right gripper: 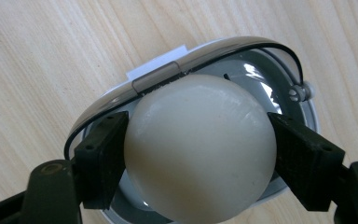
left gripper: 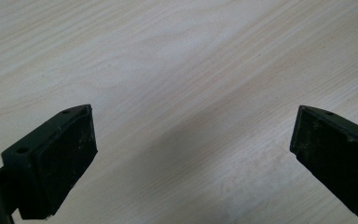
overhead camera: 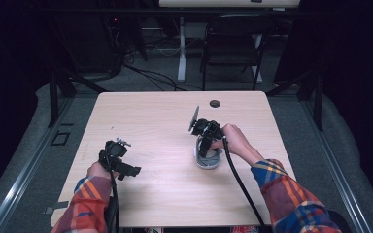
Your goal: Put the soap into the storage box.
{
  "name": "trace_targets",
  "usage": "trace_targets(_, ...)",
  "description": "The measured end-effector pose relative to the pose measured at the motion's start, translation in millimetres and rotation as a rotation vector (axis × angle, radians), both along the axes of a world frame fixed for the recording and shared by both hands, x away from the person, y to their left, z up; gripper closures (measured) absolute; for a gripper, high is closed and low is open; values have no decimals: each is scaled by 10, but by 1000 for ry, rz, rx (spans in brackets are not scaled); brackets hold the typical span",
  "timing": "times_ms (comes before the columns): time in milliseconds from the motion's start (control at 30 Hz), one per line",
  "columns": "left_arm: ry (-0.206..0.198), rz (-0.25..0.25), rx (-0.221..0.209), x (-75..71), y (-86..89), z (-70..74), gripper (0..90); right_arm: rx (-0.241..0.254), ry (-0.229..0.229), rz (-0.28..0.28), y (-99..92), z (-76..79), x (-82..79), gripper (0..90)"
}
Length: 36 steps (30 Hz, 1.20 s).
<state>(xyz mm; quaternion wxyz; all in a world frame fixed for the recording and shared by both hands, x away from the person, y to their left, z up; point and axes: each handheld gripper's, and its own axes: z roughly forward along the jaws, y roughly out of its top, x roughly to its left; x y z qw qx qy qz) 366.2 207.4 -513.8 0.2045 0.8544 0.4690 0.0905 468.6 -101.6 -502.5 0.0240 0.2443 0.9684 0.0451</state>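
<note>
Grey round container (right gripper: 286, 93), possibly an egg cooker, holds a white egg (right gripper: 199, 147); right gripper (right gripper: 199, 154) jaws clamp it. Left gripper (left gripper: 193, 154) jaws wide, empty, above the surface (left gripper: 177, 60).

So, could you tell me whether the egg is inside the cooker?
Inside: the egg sits in the cooker bowl, clamped by the right hand-held gripper.

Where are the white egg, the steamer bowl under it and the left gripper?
white egg (right gripper: 200, 149), right gripper view, middle of its shell.
steamer bowl (right gripper: 279, 88), right gripper view, grey inner wall.
left gripper (left gripper: 193, 140), left gripper view, midway between its open jaws.
</note>
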Motion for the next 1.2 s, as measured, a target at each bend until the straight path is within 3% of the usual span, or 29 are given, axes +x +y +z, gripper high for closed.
trace_targets(500,2,-2,3,3,-7,-3,2,64,-36,-8,-154,174,-72,173)
trace_targets(600,6,-1,5,7,-8,-4,2,103,-57,-11,-233,269,-120,145)
trace_targets(900,0,0,6,7,-13,-6,1,135,-92,-15,-446,448,-234,94)
trace_targets(1200,-1,2,9,5,-13,-2,1,115,-130,-18,-639,518,-363,19)
